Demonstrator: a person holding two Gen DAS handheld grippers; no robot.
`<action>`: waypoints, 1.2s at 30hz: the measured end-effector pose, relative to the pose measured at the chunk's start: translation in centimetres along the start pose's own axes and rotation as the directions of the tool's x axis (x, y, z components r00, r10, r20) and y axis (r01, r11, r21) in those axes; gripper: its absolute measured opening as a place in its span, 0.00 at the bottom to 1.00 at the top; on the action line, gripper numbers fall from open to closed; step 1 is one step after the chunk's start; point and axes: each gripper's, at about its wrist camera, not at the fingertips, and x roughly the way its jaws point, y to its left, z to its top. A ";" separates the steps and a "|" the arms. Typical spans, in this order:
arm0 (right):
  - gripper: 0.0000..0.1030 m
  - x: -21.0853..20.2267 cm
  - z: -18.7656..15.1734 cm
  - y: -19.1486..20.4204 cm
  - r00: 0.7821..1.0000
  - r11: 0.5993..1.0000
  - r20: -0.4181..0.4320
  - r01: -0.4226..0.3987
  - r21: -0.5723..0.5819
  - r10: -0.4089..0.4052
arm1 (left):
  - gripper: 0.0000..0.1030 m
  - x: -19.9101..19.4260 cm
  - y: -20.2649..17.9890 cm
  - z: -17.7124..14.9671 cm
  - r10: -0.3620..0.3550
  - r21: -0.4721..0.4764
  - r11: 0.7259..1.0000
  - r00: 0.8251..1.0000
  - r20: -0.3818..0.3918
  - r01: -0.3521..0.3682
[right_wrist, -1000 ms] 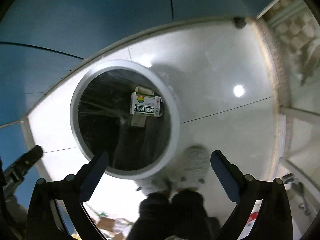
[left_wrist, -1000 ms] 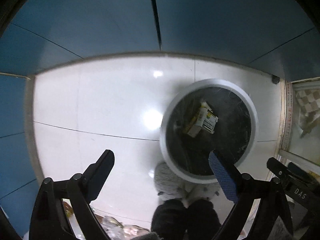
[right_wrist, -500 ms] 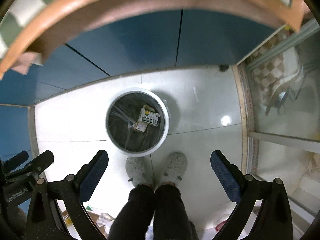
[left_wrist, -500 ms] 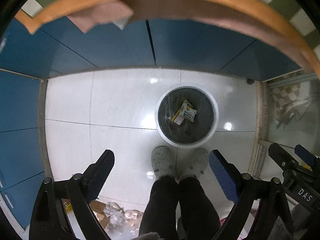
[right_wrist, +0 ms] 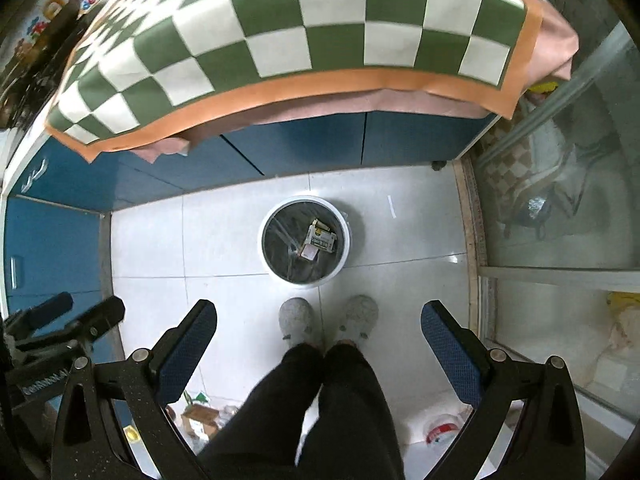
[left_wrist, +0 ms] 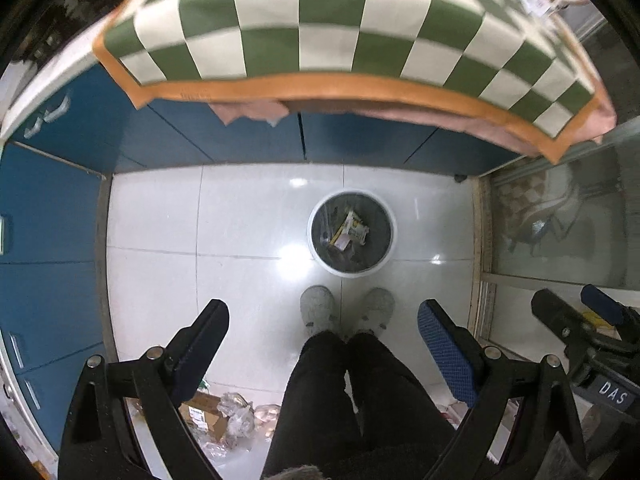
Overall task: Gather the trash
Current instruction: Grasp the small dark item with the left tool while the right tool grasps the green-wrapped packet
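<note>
**Trash bin stocked, both grippers idle above it — loose litter remains on the floor**

Trash bin [left_wrist: 351, 236], a round white-rimmed pail with a dark liner, stands on the white tiled floor [left_wrist: 240, 220] near the foot of the blue cabinets [left_wrist: 360, 140], just ahead of the person's grey slippers [left_wrist: 318, 306]. A checked cloth [right_wrist: 320, 20] covers the surface above the cabinets and overhangs its front edge.

Risks noted:
- Both grippers are held high and well apart from the bin. Anything released from this height could strike the rim and bounce onto the tiles.
- The tiles are glossy. Judged slippery underfoot for soft slippers during repeated bending.
- The overhanging cloth edge could snag a gripper rising close to the cabinets.
- Crumpled wrappers [left_wrist: 240, 412] and a cardboard piece [left_wrist: 204, 412] lie on the floor behind the person's legs, partly hidden by the left gripper [left_wrist: 323, 324]. Thin film is likely to slip or tear under a partial pinch.

Gripper state: left gripper fingers are spread wide and carry nothing. Right gripper [right_wrist: 319, 322] fingers are likewise spread wide and empty.

Condition of contents: a white and yellow carton [right_wrist: 320, 238] lies tilted inside the bin toward its right side, with smaller scraps beside it that are too small to identify. The bin appears far from full.
</note>
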 end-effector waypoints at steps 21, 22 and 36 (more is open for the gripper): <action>1.00 -11.8 17.3 -4.0 0.948 0.972 0.295 -0.173 0.160 0.120 | 1.00 -10.5 -2.9 18.4 -0.051 0.010 0.999 0.944 0.325 0.050; 1.00 -11.7 18.7 -5.1 0.947 0.969 0.300 -0.175 0.172 0.118 | 1.00 -10.1 -3.8 19.6 -0.056 0.013 0.998 0.945 0.323 0.055; 1.00 -1.1 38.5 -20.7 0.985 0.939 0.160 -0.118 0.324 0.068 | 0.17 4.6 -13.5 35.3 -0.013 0.064 0.998 1.000 0.011 0.013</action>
